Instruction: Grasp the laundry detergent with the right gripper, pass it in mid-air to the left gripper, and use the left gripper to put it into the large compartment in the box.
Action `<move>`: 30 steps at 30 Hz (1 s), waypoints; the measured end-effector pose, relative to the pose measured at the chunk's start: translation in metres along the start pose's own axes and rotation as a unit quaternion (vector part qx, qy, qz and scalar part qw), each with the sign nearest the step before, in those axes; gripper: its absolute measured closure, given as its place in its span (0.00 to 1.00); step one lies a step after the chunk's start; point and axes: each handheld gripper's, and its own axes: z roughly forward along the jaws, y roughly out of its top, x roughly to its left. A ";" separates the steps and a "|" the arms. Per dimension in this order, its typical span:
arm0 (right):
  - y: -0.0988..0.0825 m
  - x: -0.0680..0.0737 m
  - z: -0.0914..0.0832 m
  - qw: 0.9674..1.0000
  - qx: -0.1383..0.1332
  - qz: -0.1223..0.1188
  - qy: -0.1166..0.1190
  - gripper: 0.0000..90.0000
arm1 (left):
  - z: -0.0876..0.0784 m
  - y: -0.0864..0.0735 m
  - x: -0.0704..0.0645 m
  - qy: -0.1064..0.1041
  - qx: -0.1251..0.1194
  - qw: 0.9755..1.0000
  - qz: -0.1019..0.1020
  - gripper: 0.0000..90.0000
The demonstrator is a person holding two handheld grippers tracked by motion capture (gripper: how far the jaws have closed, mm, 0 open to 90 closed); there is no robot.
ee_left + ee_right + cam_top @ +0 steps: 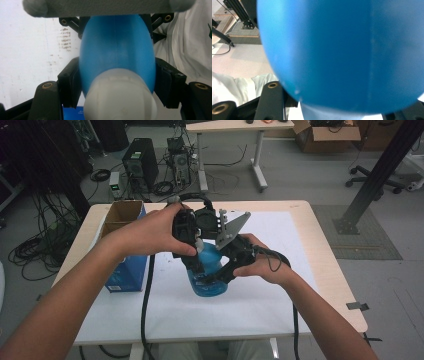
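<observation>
1. The blue bottle (209,270) is held above the desk (320,265), clamped low on its body by the right gripper (227,270).
2. The left gripper (196,255) is closed on the bottle's upper part, just behind the white cap (120,97); both pads are seen pressing the blue sides.
3. For a clean cap turn, the body is best kept locked by the right gripper, with the squeeze kept gentle, since slipping looks likely on smooth plastic.

Light wood counter (327,255) with rounded corners. White sheet (260,300) covers most of its top. Open blue cardboard box (125,270) stands at the sheet's left edge.
</observation>
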 end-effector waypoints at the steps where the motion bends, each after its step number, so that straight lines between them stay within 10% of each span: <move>1: 0.000 0.000 0.000 1.000 -0.001 0.001 0.000 0.49 | 0.000 0.000 0.000 0.000 0.001 1.000 0.001 0.37; 30: -0.001 0.003 -0.003 1.000 -0.005 -0.010 -0.001 0.48 | -0.002 0.010 -0.007 0.021 0.020 1.000 0.002 0.42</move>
